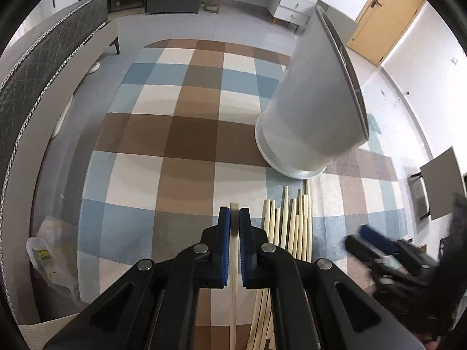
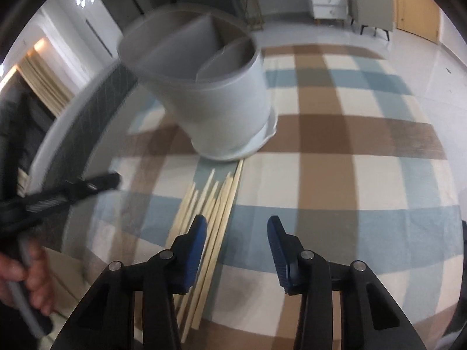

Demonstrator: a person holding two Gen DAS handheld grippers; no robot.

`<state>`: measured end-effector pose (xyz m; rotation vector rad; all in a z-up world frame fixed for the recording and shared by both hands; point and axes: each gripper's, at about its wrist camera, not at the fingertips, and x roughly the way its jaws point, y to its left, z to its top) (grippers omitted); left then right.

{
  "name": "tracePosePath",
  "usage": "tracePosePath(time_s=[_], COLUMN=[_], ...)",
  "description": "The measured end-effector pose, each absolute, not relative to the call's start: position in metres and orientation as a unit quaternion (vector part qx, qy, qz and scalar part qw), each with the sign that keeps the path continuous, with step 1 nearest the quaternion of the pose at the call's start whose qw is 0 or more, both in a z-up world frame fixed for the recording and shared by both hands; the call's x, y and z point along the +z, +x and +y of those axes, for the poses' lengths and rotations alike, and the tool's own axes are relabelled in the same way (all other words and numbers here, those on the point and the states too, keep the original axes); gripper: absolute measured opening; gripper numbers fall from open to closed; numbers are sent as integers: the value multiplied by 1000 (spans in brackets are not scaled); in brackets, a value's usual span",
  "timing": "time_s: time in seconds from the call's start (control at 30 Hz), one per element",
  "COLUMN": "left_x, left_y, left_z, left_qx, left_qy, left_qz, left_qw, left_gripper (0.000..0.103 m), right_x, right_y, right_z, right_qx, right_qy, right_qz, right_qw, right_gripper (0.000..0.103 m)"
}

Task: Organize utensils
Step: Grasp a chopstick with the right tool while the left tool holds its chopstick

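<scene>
The left gripper (image 1: 234, 214) is clamped on one chopstick (image 1: 233, 277). The other chopsticks (image 1: 292, 230) lie just right of its jaws, the holder (image 1: 309, 110) beyond. The right gripper (image 2: 237, 227) stands half open, nothing between its jaws, the pile beside its left finger.

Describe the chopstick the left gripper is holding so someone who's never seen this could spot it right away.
On the checked tablecloth, a grey utensil holder stands with a bundle of pale wooden chopsticks lying in front of it. The held chopstick is the single one left of that bundle, clamped between the left gripper's blue pads.
</scene>
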<state>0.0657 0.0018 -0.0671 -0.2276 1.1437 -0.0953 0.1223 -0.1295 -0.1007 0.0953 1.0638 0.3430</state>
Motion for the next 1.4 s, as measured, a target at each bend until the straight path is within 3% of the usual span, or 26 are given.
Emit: tracePosePath(time_s=[0.2, 0.4, 0.57, 0.97, 1.17, 1.4], left_x=[-69, -68, -67, -62, -62, -65], left_y=[82, 84, 84, 85, 86, 88], left_z=[21, 36, 42, 46, 43, 44], left_qx=[-48, -47, -47, -62, -67, -67], left_qy=[-141, -170, -185, -200, -200, -199], left_qz=[532, 531, 532, 532, 535, 538], left_qw=[834, 829, 825, 821, 818, 816], left_gripper=[2, 2, 2, 2, 2, 2], right_x=[-123, -133, -133, -134, -128, -134], right_y=[130, 124, 123, 88, 101, 144], right_z=[-102, -86, -85, -88, -83, -66], right_qx=[142, 121, 107, 137, 134, 122], right_qy=[-8, -64, -80, -95, -110, -124], right_qz=[539, 549, 555, 589, 576, 563], right_qw=[830, 824, 821, 791, 799, 808], right_gripper=[28, 22, 3, 3, 16, 17])
